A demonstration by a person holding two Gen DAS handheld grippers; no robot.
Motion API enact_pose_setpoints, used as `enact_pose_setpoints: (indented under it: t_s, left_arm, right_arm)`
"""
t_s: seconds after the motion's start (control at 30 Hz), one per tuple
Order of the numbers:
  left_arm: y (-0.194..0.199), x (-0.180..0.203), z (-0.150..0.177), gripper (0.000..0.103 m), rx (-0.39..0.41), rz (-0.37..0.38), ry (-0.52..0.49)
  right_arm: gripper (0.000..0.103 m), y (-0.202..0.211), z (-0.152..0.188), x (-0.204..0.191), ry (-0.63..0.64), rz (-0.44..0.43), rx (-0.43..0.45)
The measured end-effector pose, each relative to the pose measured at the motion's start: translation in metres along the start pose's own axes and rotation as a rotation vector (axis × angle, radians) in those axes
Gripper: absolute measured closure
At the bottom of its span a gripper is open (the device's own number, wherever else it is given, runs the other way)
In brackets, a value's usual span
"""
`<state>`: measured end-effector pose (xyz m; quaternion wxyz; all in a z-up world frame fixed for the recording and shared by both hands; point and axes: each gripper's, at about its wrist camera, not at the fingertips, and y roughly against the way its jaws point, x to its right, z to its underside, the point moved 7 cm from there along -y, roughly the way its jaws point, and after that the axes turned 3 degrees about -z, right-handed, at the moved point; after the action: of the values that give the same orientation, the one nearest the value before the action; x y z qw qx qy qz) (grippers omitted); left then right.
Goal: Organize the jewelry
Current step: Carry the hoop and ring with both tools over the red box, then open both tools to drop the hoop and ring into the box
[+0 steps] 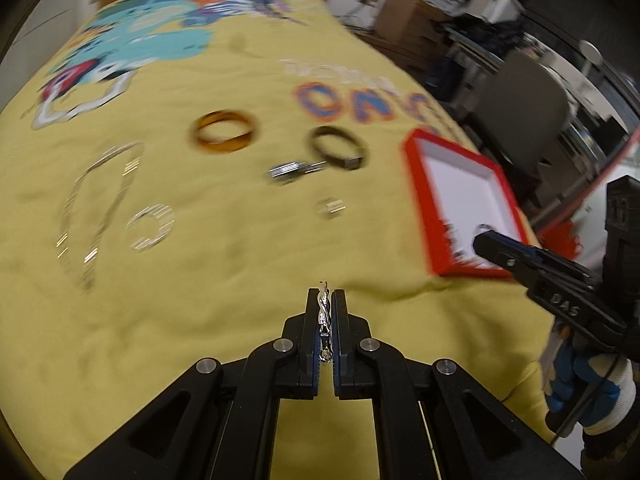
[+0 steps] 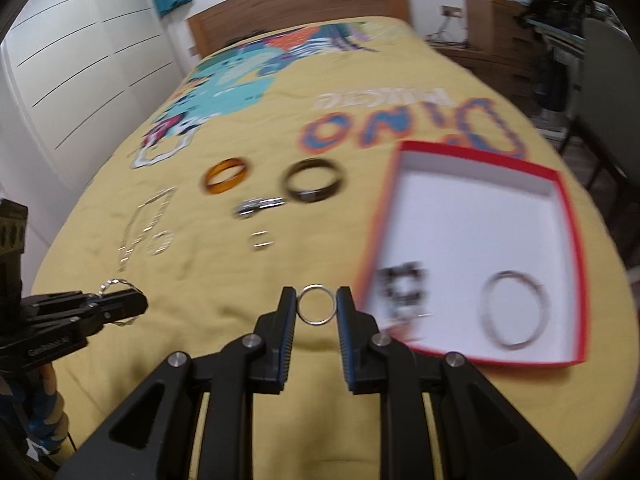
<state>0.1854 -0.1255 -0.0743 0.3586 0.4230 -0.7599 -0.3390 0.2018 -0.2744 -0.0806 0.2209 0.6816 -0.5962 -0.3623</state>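
Right claw (image 2: 317,309) pinches a ring (image 2: 316,309); the box (image 2: 576,264) lies at two o'clock, nearer it. Left claw (image 1: 327,304), pressed together, pinches a twisted silver piece (image 1: 325,316).

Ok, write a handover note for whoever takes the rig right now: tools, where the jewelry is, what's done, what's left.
Left tool: shut on a twisted silver piece.
Right tool: shut on a silver ring.
Done: a thin silver bangle and a dark blurred piece lie in the red box.
Left on the yellow bedspread: amber bangle, dark bangle, silver chain, several small silver pieces.
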Motion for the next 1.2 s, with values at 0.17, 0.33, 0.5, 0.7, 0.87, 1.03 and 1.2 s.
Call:
enact_pose_setpoints:
  t_s: [0.17, 0.33, 0.5, 0.7, 0.87, 1.03, 1.2]
  left_arm:
    - [-0.031, 0.065, -0.032, 0.099, -0.011, 0.062, -0.097]
    - [-0.068, 0.112, -0.05, 0.099, -0.043, 0.089, -0.155]
    - [-0.103, 0.139, -0.068, 0.099, -0.072, 0.081, -0.181]
    - [-0.131, 0.152, -0.075, 0.099, -0.104, 0.074, -0.2]
    - [-0.148, 0.148, -0.072, 0.099, -0.129, 0.063, -0.193]
    - [-0.154, 0.143, -0.069, 0.097, -0.13, 0.057, -0.184]
    - [-0.155, 0.144, -0.07, 0.097, -0.131, 0.059, -0.189]
  right_arm:
    - [0.084, 0.005, -0.012, 0.059, -0.021, 0.076, 0.001]
    - [0.084, -0.001, -0.02, 0.104, -0.037, 0.117, -0.011]
    - [0.084, -0.019, -0.029, 0.138, -0.044, 0.133, -0.036]
    - [0.084, -0.032, -0.032, 0.163, -0.046, 0.132, -0.058]
    - [0.084, -0.041, -0.031, 0.168, -0.026, 0.123, -0.078]
    - [0.084, -0.048, -0.027, 0.168, -0.002, 0.118, -0.094]
    - [0.083, -0.053, -0.025, 0.165, 0.008, 0.117, -0.103]
